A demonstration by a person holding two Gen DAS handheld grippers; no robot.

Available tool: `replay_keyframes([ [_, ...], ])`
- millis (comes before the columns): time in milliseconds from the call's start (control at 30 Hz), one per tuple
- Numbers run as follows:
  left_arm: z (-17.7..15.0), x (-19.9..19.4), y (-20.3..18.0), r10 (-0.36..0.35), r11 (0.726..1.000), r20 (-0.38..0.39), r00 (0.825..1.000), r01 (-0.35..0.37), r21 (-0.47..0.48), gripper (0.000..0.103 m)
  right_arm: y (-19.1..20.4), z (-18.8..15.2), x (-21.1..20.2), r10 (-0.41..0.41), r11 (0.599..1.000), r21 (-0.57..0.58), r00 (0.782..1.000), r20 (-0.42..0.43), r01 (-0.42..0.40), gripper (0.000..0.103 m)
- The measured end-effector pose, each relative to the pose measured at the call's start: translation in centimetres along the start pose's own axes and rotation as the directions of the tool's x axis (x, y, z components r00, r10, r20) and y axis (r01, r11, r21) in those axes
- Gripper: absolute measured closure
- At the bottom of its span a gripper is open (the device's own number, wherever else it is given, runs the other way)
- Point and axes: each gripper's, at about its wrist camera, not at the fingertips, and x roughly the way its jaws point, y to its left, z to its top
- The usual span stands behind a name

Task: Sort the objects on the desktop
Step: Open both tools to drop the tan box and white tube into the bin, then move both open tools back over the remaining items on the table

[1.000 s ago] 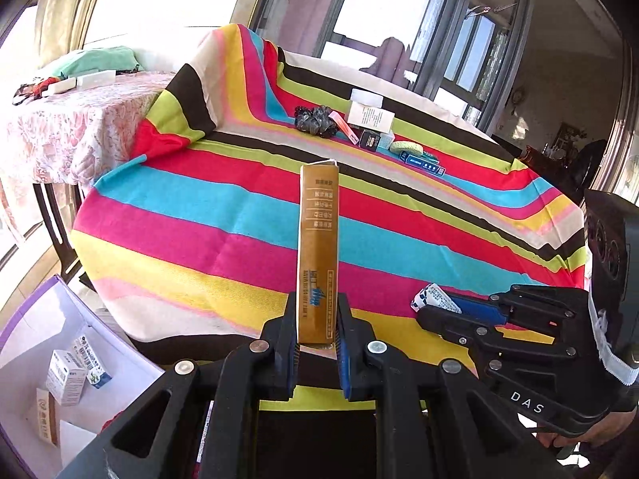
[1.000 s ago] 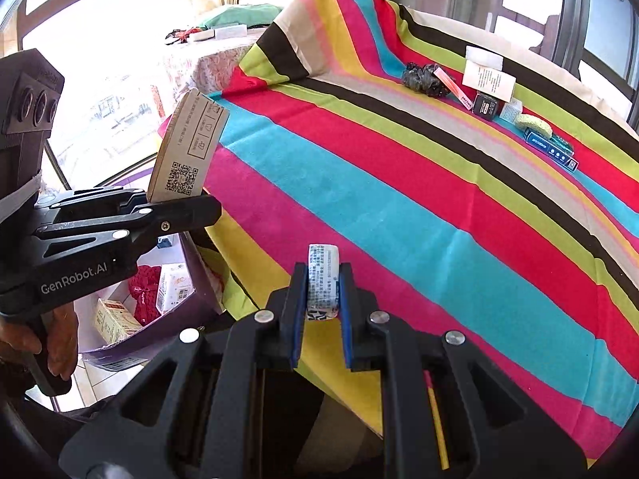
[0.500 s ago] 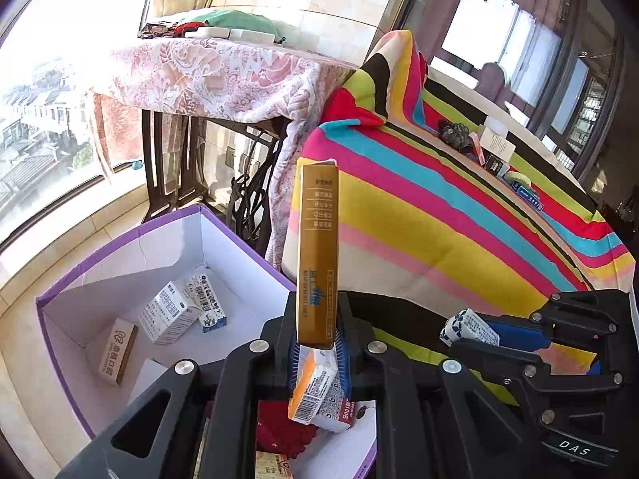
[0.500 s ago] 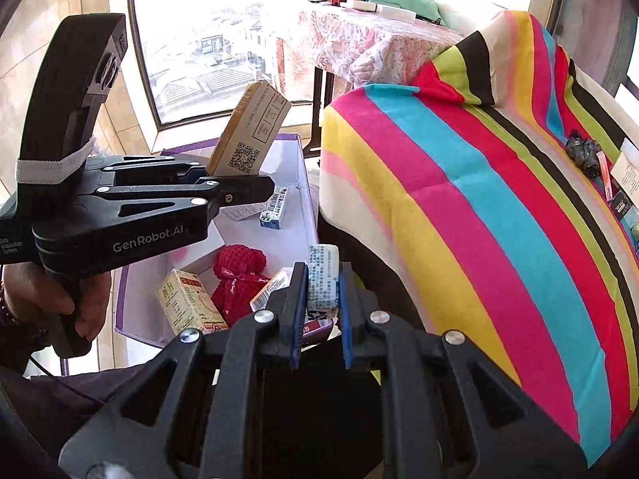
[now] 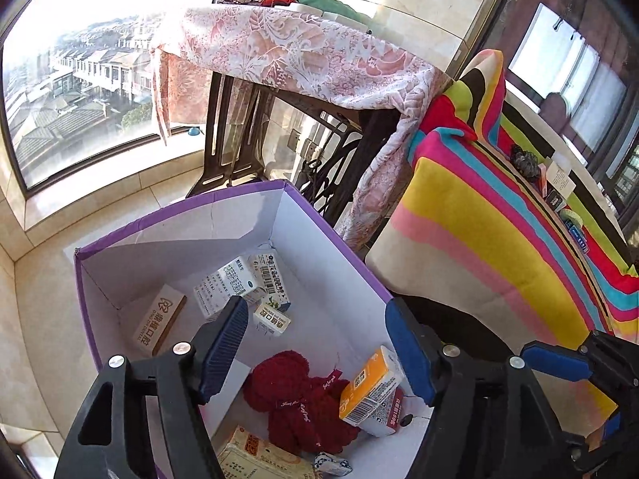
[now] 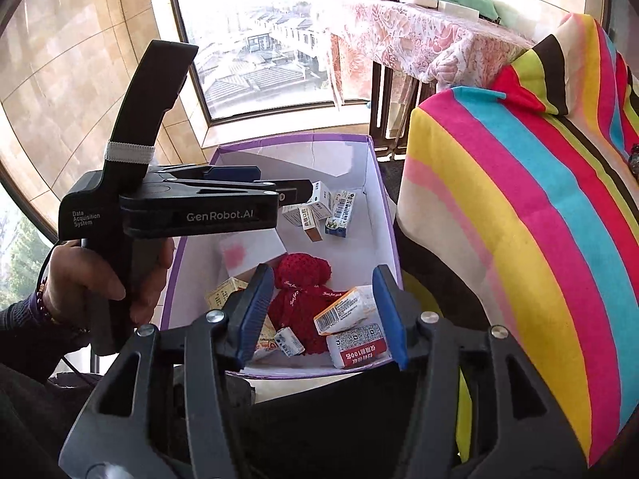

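My left gripper hangs over the purple storage box, its jaws opening with nothing between them. The gold carton lies inside among small white cartons. My right gripper is over the same box, its jaws also opening and empty. The small white-and-blue packet rests on the box floor beside a red knitted pouch. The left gripper also shows in the right wrist view, held by a hand above the box's left side. The right gripper's fingertips show at the right of the left wrist view.
The box also holds an orange carton, a brown carton and a yellow one. The striped-cloth table stands right of the box. A table with a pink floral cloth stands behind it, before a large window.
Both grippers swung from the striped table to above the purple box. Their jaws parted. The gold carton and the white-and-blue packet left them and now lie in the box.
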Motion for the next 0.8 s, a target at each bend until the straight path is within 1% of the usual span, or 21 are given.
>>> replay_keyframes([
  [133,0.7,-0.2,-2.7,-0.057,0.997,0.01,0.998,0.057,0.047,0.031,-1.4,-0.2,-2.2,-0.061,0.997,0.041,0.997,0.053,0.059,0.048],
  [200,1.4,-0.5,-5.0,-0.08,0.992,0.016,0.997,0.078,0.1,0.031,-2.8,-0.3,-3.6,-0.123,0.991,0.063,0.989,0.079,0.119,0.048],
  [267,2.1,-0.9,-7.6,-0.131,0.98,0.017,0.991,0.127,0.156,0.029,-4.5,-0.7,-5.7,-0.195,0.978,0.094,0.975,0.103,0.185,0.048],
  [333,2.9,-1.3,-11.0,-0.193,0.958,0.015,0.981,0.185,0.217,0.022,-6.8,-1.3,-8.4,-0.277,0.955,0.144,0.952,0.133,0.258,0.043],
  [367,3.2,-1.4,-12.8,-0.221,0.946,0.017,0.975,0.21,0.247,0.02,-8.1,-1.6,-9.9,-0.316,0.941,0.175,0.938,0.144,0.29,0.037],
  [400,3.5,-1.4,-14.5,-0.247,0.932,0.016,0.969,0.233,0.276,0.019,-9.7,-2.1,-11.2,-0.359,0.922,0.212,0.922,0.147,0.325,0.031],
  [467,4.0,-0.7,-18.6,-0.285,0.899,-0.022,0.958,0.276,0.34,0.017,-13.1,-3.5,-13.3,-0.43,0.878,0.295,0.892,0.142,0.376,0.025],
  [500,4.3,0.0,-20.5,-0.294,0.886,-0.051,0.954,0.292,0.359,0.017,-15.0,-4.3,-14.2,-0.453,0.856,0.34,0.882,0.131,0.39,0.024],
  [567,5.1,1.8,-24.4,-0.328,0.861,-0.11,0.938,0.345,0.375,0.017,-19.1,-6.0,-15.3,-0.482,0.806,0.428,0.873,0.077,0.408,0.024],
  [600,5.6,3.0,-26.2,-0.335,0.852,-0.137,0.932,0.362,0.378,0.017,-21.1,-6.9,-15.6,-0.493,0.782,0.465,0.869,0.053,0.415,0.024],
  [700,7.5,6.8,-31.6,-0.353,0.843,-0.188,0.917,0.399,0.36,0.017,-26.8,-9.5,-16.7,-0.502,0.708,0.568,0.865,-0.011,0.418,0.024],
  [767,8.9,10.1,-34.5,-0.381,0.851,-0.22,0.898,0.434,0.296,0.017,-29.9,-10.9,-17.3,-0.496,0.666,0.629,0.868,-0.027,0.4,0.024],
  [800,9.6,11.6,-35.7,-0.399,0.858,-0.232,0.887,0.45,0.246,0.017,-31.1,-11.2,-17.4,-0.494,0.65,0.653,0.869,-0.025,0.389,0.024],
])
